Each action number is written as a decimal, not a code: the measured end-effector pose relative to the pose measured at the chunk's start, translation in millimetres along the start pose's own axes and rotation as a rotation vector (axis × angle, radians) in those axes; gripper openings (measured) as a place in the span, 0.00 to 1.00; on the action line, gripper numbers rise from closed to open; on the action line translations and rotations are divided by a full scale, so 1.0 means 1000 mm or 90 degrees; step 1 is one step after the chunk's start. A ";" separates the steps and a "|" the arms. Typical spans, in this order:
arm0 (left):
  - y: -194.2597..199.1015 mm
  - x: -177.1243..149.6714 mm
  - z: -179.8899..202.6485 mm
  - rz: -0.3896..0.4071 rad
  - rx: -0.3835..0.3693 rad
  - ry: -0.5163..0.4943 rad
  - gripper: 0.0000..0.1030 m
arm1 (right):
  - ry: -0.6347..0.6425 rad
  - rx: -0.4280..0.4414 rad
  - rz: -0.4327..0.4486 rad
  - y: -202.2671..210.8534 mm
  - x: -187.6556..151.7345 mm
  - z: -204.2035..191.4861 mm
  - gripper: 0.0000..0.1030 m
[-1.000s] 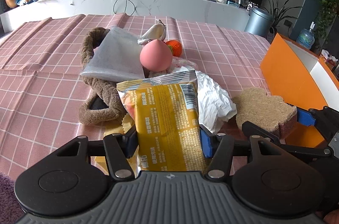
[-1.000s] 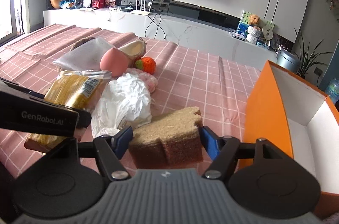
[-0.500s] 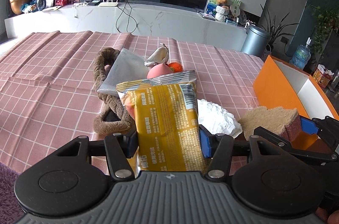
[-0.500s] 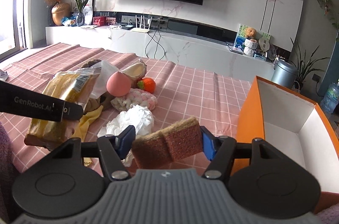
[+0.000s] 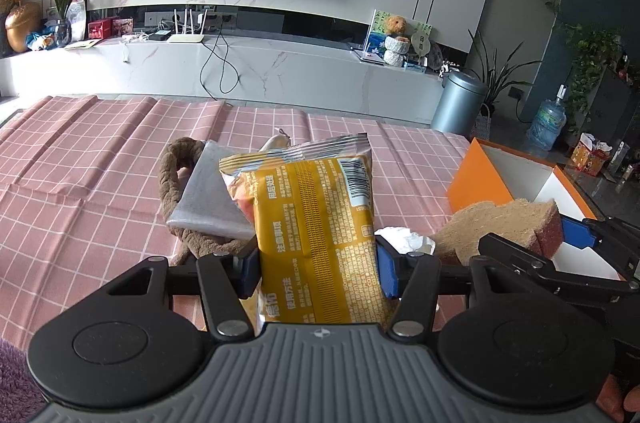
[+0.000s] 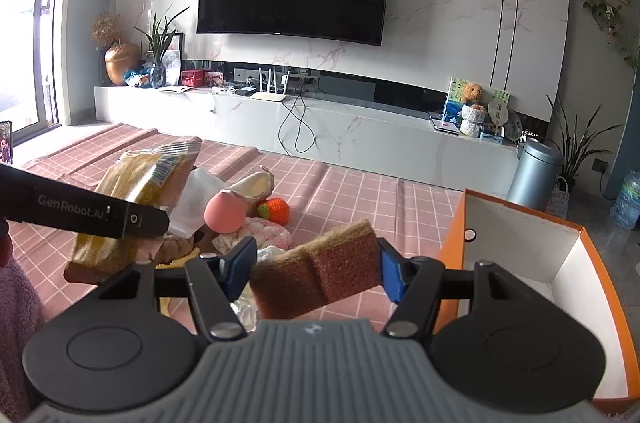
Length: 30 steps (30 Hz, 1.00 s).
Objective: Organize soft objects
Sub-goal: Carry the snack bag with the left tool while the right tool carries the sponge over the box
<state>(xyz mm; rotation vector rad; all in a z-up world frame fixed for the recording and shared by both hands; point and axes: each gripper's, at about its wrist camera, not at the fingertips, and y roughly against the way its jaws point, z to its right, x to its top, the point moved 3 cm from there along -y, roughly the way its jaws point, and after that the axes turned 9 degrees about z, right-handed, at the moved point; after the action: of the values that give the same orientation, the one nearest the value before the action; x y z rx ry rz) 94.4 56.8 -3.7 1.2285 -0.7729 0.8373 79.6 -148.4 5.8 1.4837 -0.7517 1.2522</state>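
Left gripper (image 5: pixel 316 269) is clamped on the yellow snack packet (image 5: pixel 316 223), held above the pink checked tablecloth (image 5: pixel 80 191). Right gripper (image 6: pixel 314 269) squeezes a brown sponge (image 6: pixel 320 273) beside the orange box (image 6: pixel 452 243). Further away, on the cloth, lie a pink ball (image 6: pixel 225 212), an orange knitted toy (image 6: pixel 276 210) and a brown braided rope (image 5: pixel 170 179).
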 end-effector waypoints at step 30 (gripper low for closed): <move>-0.028 0.043 0.089 0.005 -0.139 -0.078 0.62 | -0.053 -0.077 0.033 0.000 0.074 0.116 0.61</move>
<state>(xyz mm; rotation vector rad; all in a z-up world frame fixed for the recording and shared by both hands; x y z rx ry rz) 134.8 -29.0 35.0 1.0896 -0.9436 0.6697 136.7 -248.0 82.1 1.4315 -0.9111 1.1684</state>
